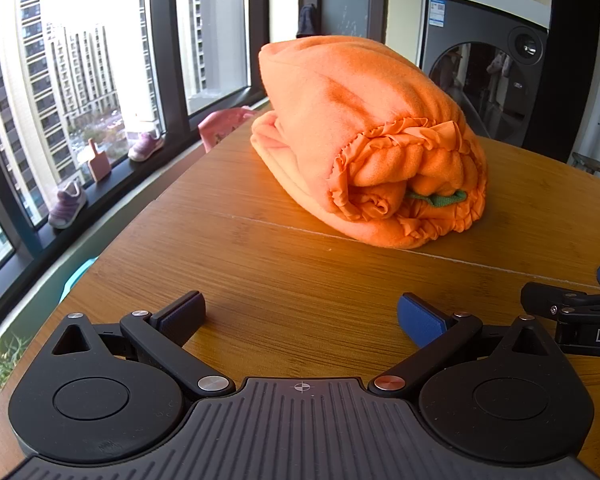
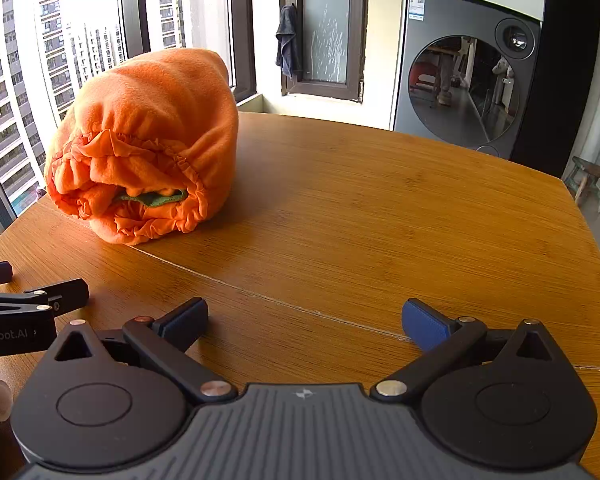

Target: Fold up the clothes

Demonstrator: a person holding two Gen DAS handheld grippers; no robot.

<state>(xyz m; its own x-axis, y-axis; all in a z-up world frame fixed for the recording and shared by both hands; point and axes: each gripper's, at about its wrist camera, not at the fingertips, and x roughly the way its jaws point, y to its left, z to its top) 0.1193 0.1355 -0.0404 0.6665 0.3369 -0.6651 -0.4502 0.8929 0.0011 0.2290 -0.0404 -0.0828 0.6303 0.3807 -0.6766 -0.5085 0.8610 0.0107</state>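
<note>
An orange fleece garment (image 1: 364, 136) lies folded in a thick bundle on the wooden table (image 1: 260, 272), ruffled hem and a green strip facing me. In the right wrist view the bundle (image 2: 148, 140) sits at the far left of the table (image 2: 380, 220). My left gripper (image 1: 302, 318) is open and empty, low over the table in front of the bundle. My right gripper (image 2: 304, 320) is open and empty, to the bundle's right and nearer than it. Each gripper shows in the other's view: the right gripper (image 1: 580, 308) at the right edge, the left gripper (image 2: 28, 304) at the left edge.
Large windows (image 1: 100, 80) run along the left, with small shoes (image 1: 66, 206) on the sill. A pink chair back (image 1: 224, 124) stands at the table's far left edge. A washing machine (image 2: 468, 80) stands behind the table. A small stool (image 2: 590, 180) stands at the far right.
</note>
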